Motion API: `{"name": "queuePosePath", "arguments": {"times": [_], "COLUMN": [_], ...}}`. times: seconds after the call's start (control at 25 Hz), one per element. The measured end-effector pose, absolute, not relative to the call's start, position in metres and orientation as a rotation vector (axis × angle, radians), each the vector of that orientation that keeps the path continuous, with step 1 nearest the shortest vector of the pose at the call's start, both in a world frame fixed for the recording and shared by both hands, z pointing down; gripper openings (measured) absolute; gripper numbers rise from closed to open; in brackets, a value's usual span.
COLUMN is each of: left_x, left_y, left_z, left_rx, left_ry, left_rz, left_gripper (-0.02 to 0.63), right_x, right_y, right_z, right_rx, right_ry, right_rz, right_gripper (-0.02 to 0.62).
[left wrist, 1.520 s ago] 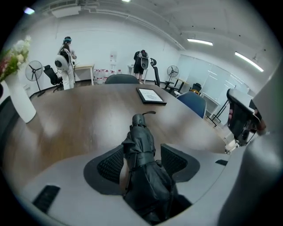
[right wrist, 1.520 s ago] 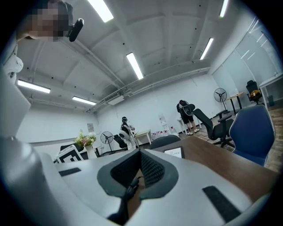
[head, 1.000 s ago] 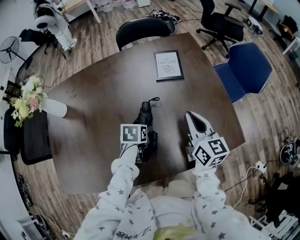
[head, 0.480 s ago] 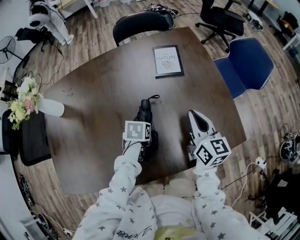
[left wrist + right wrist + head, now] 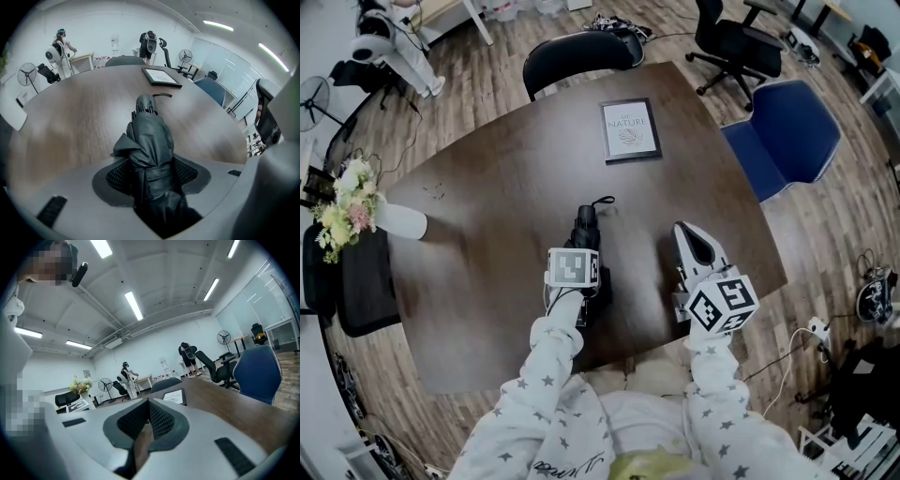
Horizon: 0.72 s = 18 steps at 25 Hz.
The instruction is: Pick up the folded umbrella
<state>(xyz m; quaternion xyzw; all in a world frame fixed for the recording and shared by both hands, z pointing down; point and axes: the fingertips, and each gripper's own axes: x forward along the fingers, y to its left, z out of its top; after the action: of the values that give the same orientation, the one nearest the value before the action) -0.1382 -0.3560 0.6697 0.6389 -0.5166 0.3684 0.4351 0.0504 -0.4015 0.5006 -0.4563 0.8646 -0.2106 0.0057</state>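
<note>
The folded black umbrella (image 5: 587,232) lies on the dark wooden table (image 5: 497,187), its strap end pointing away from me. My left gripper (image 5: 587,281) points steeply down over its near half. In the left gripper view the umbrella (image 5: 150,136) runs between the two mesh pads (image 5: 117,176), and the jaws are closing around it while it rests on the table. My right gripper (image 5: 684,232) hovers to the right of the umbrella, apart from it. Its jaws (image 5: 149,405) meet at the tips with nothing between them.
A framed picture (image 5: 630,131) lies at the table's far side. A white vase of flowers (image 5: 366,214) stands at the left edge. A black chair (image 5: 577,54) and a blue chair (image 5: 783,136) stand around the table. People stand at the far wall (image 5: 63,49).
Both grippers and the umbrella keep their places; only the head view has shifted slightly.
</note>
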Motion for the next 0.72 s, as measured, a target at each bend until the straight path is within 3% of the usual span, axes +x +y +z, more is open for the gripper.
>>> {"name": "queuePosePath", "arguments": {"times": [0.72], "left_x": [-0.142], "left_y": [-0.356], "left_z": [0.581], "left_rx": [1.868], "left_ry": [-1.420], "left_rz": [0.550], "left_gripper": [0.245], "right_x": [0.049], "right_y": [-0.404], "right_z": [0.469], "right_rx": [-1.400], "right_ry": [2.730], "right_rz": [-0.539], "right_gripper": [0.021]}}
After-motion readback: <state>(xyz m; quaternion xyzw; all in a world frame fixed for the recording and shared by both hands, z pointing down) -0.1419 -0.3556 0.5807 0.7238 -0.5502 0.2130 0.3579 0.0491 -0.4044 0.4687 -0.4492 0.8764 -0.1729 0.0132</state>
